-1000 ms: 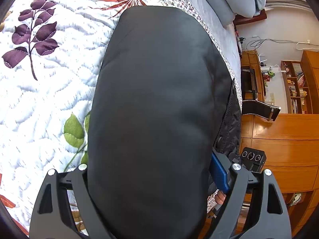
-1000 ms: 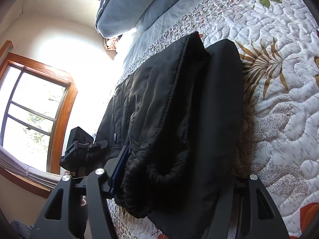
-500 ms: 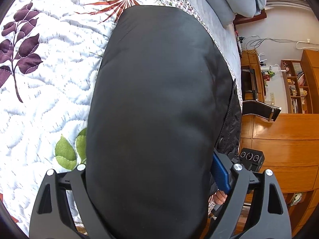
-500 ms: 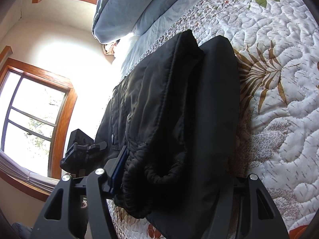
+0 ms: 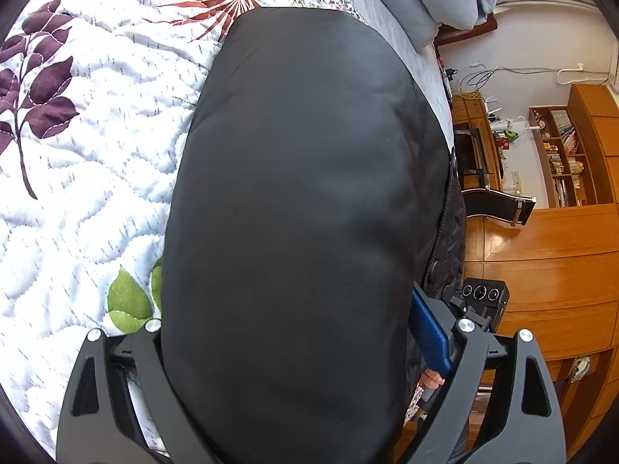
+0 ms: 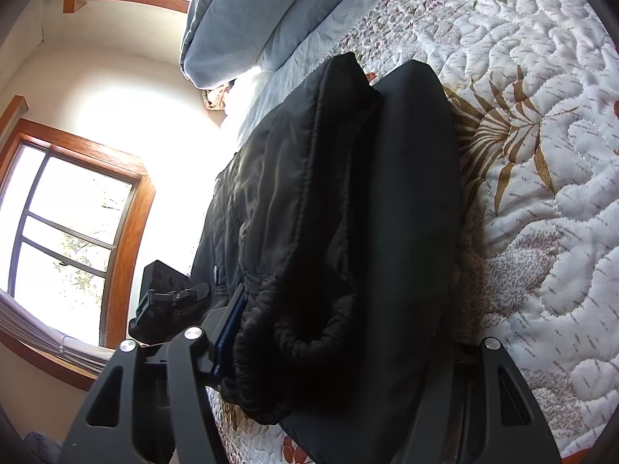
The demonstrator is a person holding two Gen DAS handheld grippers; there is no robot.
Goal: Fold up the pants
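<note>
At 6 o'clock we see the left gripper (image 5: 301, 371) clamped on the black pants (image 5: 305, 201), the right gripper (image 6: 340, 352) likewise gripping them. The pants stretch toward 12 over the quilt (image 5: 85, 178), pillows (image 6: 247, 15) beyond.

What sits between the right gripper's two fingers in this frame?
In the right wrist view, the black pants fill the gap of the right gripper: a bunched quilted waistband end beside a smooth layer, lying on the quilt.
</note>
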